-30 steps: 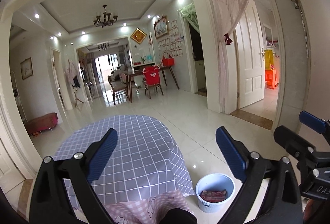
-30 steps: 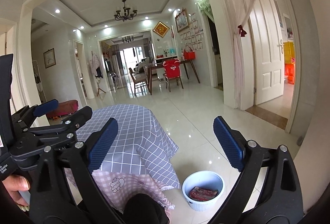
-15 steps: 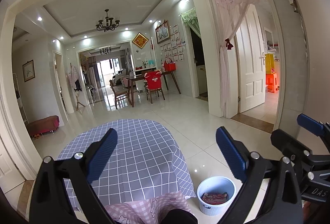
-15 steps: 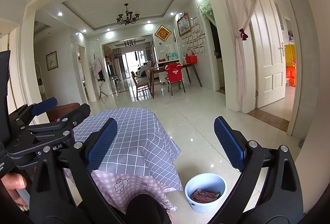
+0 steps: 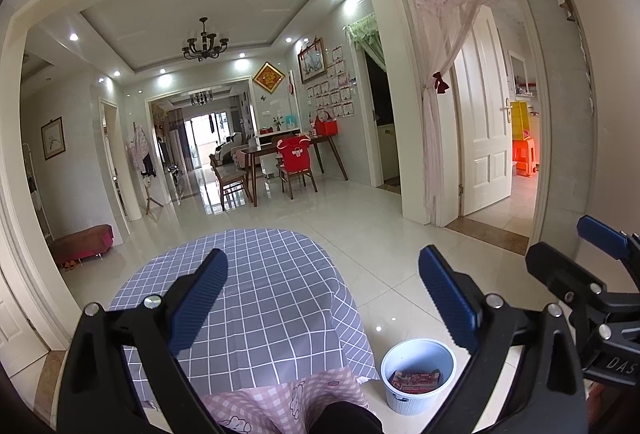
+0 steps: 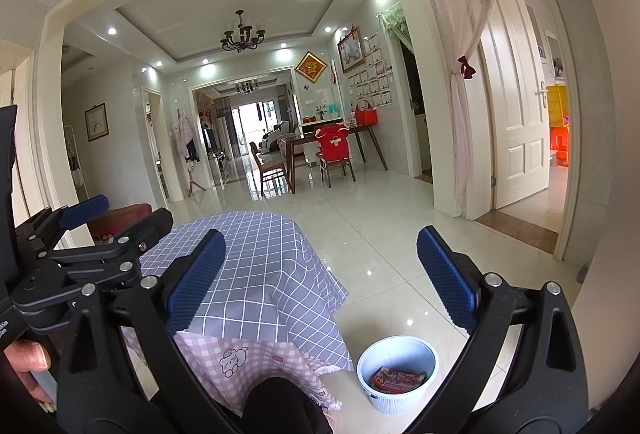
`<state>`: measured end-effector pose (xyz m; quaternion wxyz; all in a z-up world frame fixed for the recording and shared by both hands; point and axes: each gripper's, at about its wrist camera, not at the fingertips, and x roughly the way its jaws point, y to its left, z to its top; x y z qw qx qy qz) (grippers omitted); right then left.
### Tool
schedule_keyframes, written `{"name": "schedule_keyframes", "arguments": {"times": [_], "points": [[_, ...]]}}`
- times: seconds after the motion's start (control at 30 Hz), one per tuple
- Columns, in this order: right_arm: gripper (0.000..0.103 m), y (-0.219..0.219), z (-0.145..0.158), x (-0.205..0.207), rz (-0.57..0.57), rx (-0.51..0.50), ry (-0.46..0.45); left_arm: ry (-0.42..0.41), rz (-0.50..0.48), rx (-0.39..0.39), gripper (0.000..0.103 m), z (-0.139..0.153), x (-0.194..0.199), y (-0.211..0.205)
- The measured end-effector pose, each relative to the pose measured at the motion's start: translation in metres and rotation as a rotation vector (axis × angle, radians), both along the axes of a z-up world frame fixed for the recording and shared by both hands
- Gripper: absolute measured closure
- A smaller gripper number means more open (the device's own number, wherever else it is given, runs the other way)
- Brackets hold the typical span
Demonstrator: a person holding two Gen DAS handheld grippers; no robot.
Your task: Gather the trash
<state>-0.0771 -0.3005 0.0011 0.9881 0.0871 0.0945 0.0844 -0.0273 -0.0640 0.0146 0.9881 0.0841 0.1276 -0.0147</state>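
- Both tongs, the left tongs [image 5: 320, 298] and right tongs [image 6: 318, 278], are spread wide and holding nothing, raised level and looking out over the room, so I'd guess the collecting is pretty much done.
- Right below, a pink checked cloth [image 6: 240, 358] covers the person's lap, and a hand [image 6: 26, 370] grips the left handle.
- Just beside the knee, a white bin [image 6: 396, 374] sits on the floor with a red wrapper [image 6: 396, 380] lying in it, so that's where the trash is.
- Ahead, the tabletop under the grey grid cloth [image 5: 272, 298] looks bare, nothing left to grab as far as I can see.
- Further off, glossy white floor tiles [image 5: 360, 210], then a dining table with a red-covered chair [image 5: 294, 154], and a white door [image 5: 486, 138] on the right.
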Motion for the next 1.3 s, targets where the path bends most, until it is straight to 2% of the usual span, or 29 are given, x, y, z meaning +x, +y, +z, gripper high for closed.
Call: {"name": "schedule_keyframes", "arguments": {"times": [1.3], "points": [[0.008, -0.0024, 0.0000, -0.0026, -0.005, 0.006, -0.002, 0.000, -0.008, 0.004, 0.009, -0.0011, -0.0020, -0.0040]]}}
